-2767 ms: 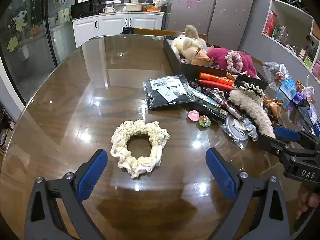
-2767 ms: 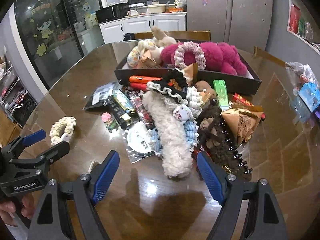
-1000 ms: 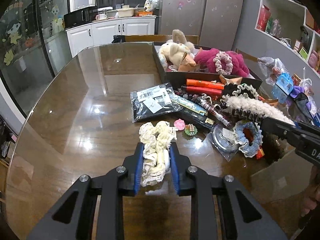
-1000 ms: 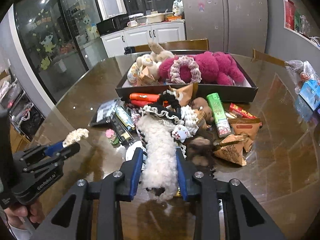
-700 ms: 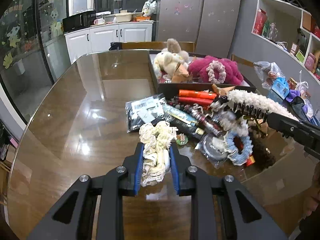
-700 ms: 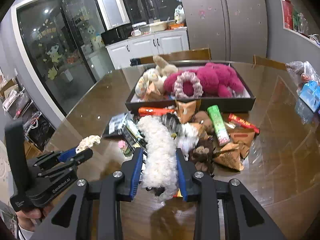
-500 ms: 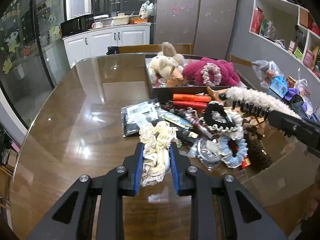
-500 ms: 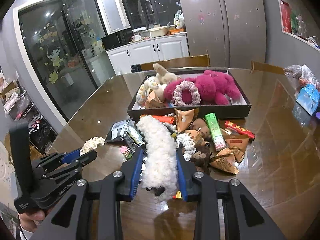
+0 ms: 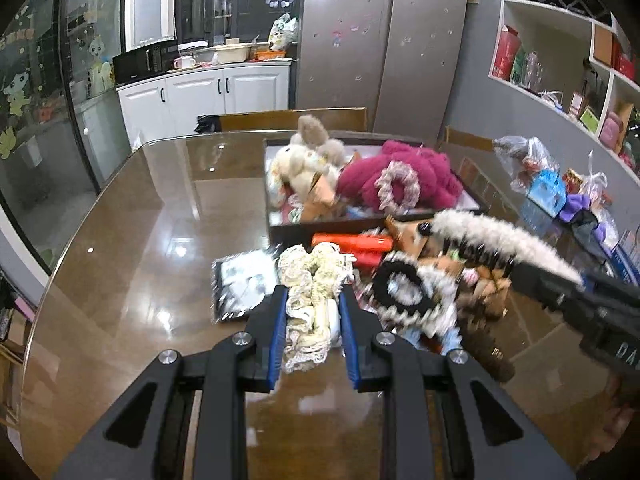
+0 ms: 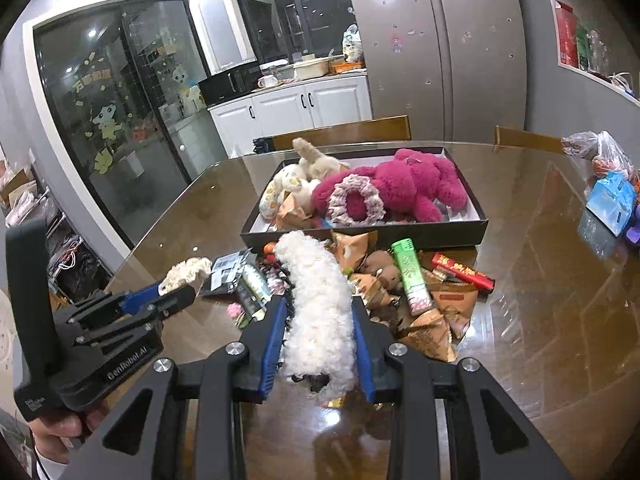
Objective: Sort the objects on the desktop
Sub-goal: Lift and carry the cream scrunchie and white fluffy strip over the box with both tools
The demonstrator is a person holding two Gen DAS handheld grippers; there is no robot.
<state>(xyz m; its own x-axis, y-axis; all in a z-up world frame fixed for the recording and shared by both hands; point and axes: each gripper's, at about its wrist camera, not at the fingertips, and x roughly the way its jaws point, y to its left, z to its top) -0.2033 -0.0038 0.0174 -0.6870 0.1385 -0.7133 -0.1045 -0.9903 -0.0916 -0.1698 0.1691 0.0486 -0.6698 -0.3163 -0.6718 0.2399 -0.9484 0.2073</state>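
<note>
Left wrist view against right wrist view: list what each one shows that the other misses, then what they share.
Only the left wrist view shows the wall shelves, a black ruffled scrunchie, and the dark comb teeth under the fluffy white hair clip.

Only the right wrist view shows the green lighter, the red snack bar and the hand holding the left gripper.

Both show the cream scrunchie in the left jaws, the clip in the right jaws, the tray, the pink plush toy and the fridge.
</note>
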